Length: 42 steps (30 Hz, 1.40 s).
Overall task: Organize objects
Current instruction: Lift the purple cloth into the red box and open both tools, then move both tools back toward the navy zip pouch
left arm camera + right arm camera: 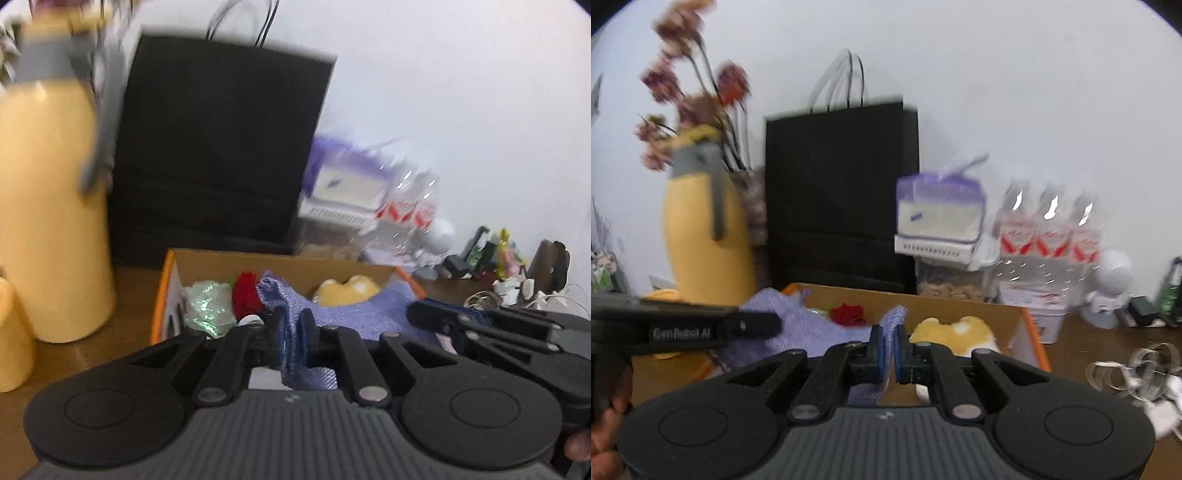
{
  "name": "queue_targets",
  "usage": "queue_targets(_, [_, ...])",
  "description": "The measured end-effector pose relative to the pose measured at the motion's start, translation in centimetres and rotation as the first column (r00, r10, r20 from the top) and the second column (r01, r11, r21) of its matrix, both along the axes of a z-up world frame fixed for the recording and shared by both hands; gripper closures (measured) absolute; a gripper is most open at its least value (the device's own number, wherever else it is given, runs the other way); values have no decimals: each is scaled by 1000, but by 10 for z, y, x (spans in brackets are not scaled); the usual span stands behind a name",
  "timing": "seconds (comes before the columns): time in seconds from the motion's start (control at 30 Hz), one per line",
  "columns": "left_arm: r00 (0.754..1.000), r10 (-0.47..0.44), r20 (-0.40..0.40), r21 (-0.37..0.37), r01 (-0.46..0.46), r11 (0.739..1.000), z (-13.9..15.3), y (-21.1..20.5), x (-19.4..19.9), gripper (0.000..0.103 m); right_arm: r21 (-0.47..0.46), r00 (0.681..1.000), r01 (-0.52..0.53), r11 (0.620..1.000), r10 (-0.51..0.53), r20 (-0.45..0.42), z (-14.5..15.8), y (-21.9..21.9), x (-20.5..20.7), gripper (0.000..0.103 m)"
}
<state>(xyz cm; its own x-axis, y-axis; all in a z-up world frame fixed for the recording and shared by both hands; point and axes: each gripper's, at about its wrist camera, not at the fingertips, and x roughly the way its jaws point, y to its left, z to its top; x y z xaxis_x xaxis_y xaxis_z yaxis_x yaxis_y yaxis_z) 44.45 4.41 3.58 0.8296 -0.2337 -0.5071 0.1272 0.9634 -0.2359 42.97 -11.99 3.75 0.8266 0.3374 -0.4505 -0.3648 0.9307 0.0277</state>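
Observation:
A purple woven cloth (pixel 351 314) (pixel 798 332) is stretched between both grippers above an open cardboard box (pixel 258 258) (pixel 923 299). My left gripper (pixel 291 326) is shut on one bunched edge of the cloth; in the right wrist view it (pixel 775 325) comes in from the left. My right gripper (pixel 888 349) is shut on another edge, and in the left wrist view it (pixel 417 310) sits at the right. Inside the box lie a green crinkly wrapper (pixel 207 299), a red fuzzy item (pixel 245 291) (pixel 847 314) and a yellow plush (pixel 347 290) (pixel 953 330). Both pictures are motion-blurred.
A tall yellow flask (pixel 51 206) (pixel 705 236) stands left of the box, with dried flowers (pixel 690 92) behind it. A black paper bag (pixel 221 147) (pixel 842 192) stands behind the box. To the right are bottled water (pixel 1049 236), a purple-and-white pack (pixel 938 214) and silver ribbon (pixel 1126 369).

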Motion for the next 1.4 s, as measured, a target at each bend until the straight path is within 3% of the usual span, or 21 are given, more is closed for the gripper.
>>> queue_targets(0.07, [999,36,-20,5,-36,999,-26,2,24,88,-41,999,36,998,-37,-20,-22,8,26,93])
queue_targets(0.13, [995,48,-86,115,-38,993,-40,-5,42,86,-61,996,48,997,-52,-69,-42,13,47,82])
queue_targets(0.17, [993,73,-88,161,-58,985,-41,-6,45,81,-80,995,32,996,-40,-90,-45,15,51,69])
queue_targets(0.2, [993,105,-61,167,-93,981,-41,-5,42,66,-82,995,28,996,-35,-94,-46,15,52,55])
queue_targets(0.27, [993,110,-33,132,-105,986,-38,-2,34,41,-46,997,41,998,-44,-57,-45,7,49,39])
queue_targets(0.33, [995,100,-29,119,-96,988,-33,-3,27,41,-25,995,86,996,-87,-41,-39,-3,46,35])
queue_targets(0.47, [996,74,44,167,-80,983,-4,-16,1,40,70,992,118,990,-115,-50,-11,-21,35,36])
queue_targets(0.53, [994,57,93,156,-71,985,19,-14,-27,36,134,995,102,986,-101,-9,16,-29,8,35])
queue_targets(0.6, [988,50,149,132,-70,989,41,-8,-64,17,208,998,45,977,-55,43,39,-41,-29,25])
queue_targets(0.63, [985,35,169,127,-57,990,51,-5,-85,16,226,998,14,974,-27,54,47,-46,-48,22])
queue_targets(0.83, [969,6,249,136,-41,990,81,-2,-212,0,202,992,-95,975,76,98,69,-82,-159,13])
queue_targets(0.9, [966,57,252,139,-94,986,70,-4,-253,0,203,994,-87,975,72,81,60,-100,-192,1])
queue_targets(1.03, [984,114,134,93,-127,988,29,-9,-313,0,188,999,22,982,-15,-36,15,-127,-253,1])
queue_targets(1.13, [992,115,60,144,-123,982,7,-16,-349,0,171,995,69,983,-55,-88,-9,-139,-305,1])
queue_targets(1.27, [998,35,46,217,-44,975,3,-13,-394,0,79,995,57,995,-51,-82,-9,-152,-371,1])
queue_targets(1.33, [997,53,54,234,-64,970,5,-7,-407,0,11,994,48,999,-47,-100,-6,-155,-395,0])
queue_targets(1.4, [995,89,46,203,-96,974,3,-1,-418,0,-37,992,43,998,-48,-120,-4,-150,-408,0])
